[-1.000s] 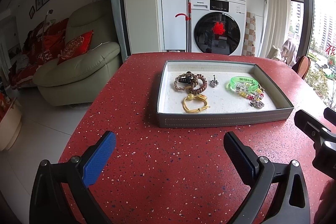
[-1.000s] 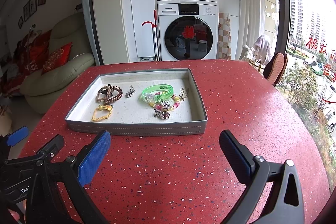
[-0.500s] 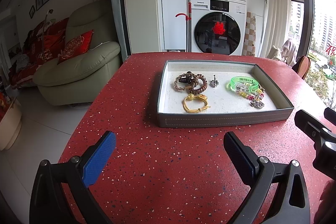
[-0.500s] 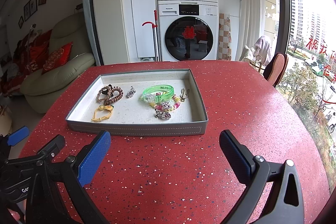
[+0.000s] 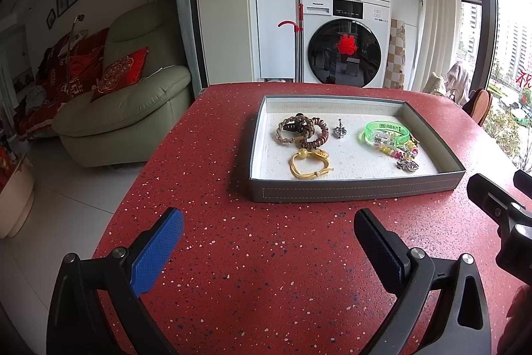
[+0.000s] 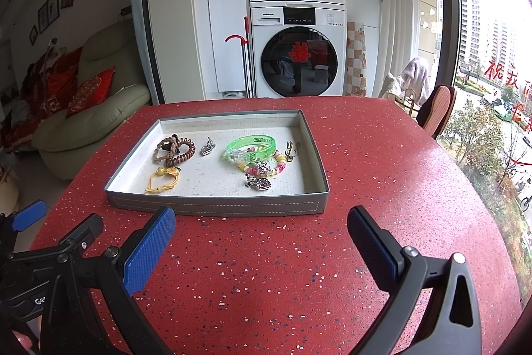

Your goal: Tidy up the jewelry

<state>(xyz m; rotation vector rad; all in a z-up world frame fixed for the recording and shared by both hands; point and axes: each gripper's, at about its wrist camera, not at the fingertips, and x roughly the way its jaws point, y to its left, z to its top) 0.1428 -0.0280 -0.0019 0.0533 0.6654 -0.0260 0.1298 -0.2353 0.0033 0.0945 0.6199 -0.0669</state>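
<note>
Left wrist view: the left gripper (image 5: 266,242) hangs over the red speckled table (image 5: 206,222), fingers spread wide and holding nothing. Ahead sits a shallow grey tray (image 5: 352,188) with a white floor. Inside it, at the left, a brown coiled hair tie (image 5: 301,130) tangles with a dark clip; just below lies a yellow cord bracelet (image 5: 307,167). A small silver charm (image 5: 339,131) stands mid-tray. To the right, a clear green bangle (image 5: 385,132) touches a string of pink and yellow beads (image 5: 400,152).

Right wrist view: the right gripper (image 6: 262,240) is also released, fingers wide apart, empty, just short of the tray's near wall (image 6: 232,208). All the jewelry lies inside the tray: hair tie (image 6: 174,150), yellow bracelet (image 6: 163,180), charm (image 6: 206,147), green bangle (image 6: 251,147), beads (image 6: 262,168), plus a small metal clip (image 6: 292,150) by the right wall. The left gripper (image 6: 26,218) shows at the lower left edge.
</note>
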